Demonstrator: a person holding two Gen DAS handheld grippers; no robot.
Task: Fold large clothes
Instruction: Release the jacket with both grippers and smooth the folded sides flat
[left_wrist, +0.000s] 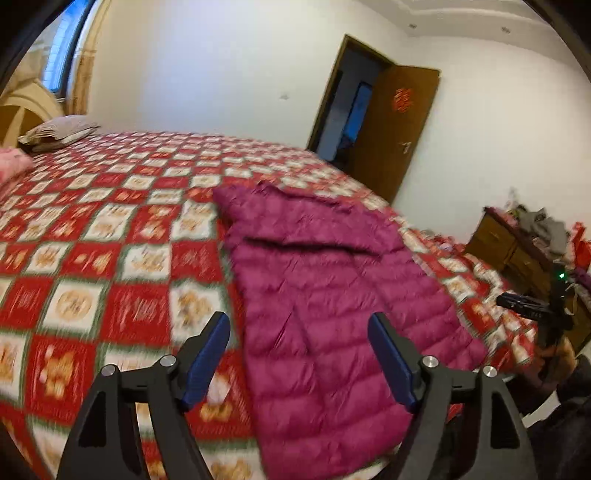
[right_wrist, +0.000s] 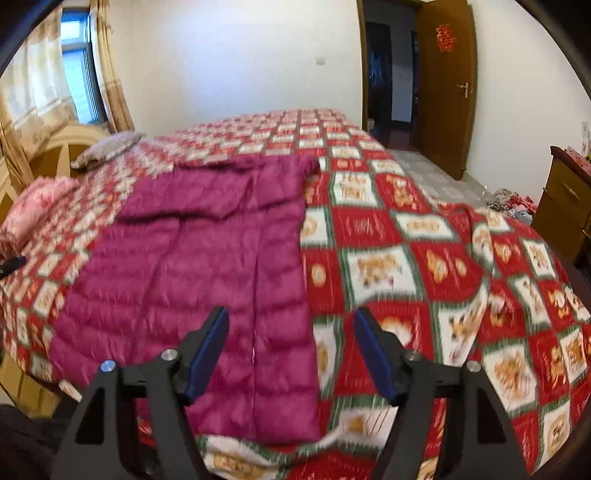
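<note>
White walls (right_wrist: 240, 66) enclose the room. A bed (right_wrist: 406, 229) with a red checked cover fills the centre. Window (right_wrist: 75, 66) with beige curtains (right_wrist: 107, 74) at left. Brown door (right_wrist: 443, 85) stands open. Wooden cabinet (right_wrist: 561, 206) at right.

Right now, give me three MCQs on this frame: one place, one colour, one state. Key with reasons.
1. The jacket lies on:
A. the floor
B. the bed
C. the dresser

2. The jacket's colour:
A. blue
B. grey
C. magenta

3. The right gripper is:
A. open, holding nothing
B. shut on the jacket
C. shut on a pillow

Key: 1 B, it lies flat on the checked bedspread; 2 C, the quilted fabric is magenta in both views; 3 A, its fingers stand apart above the jacket's edge with nothing between them.
</note>
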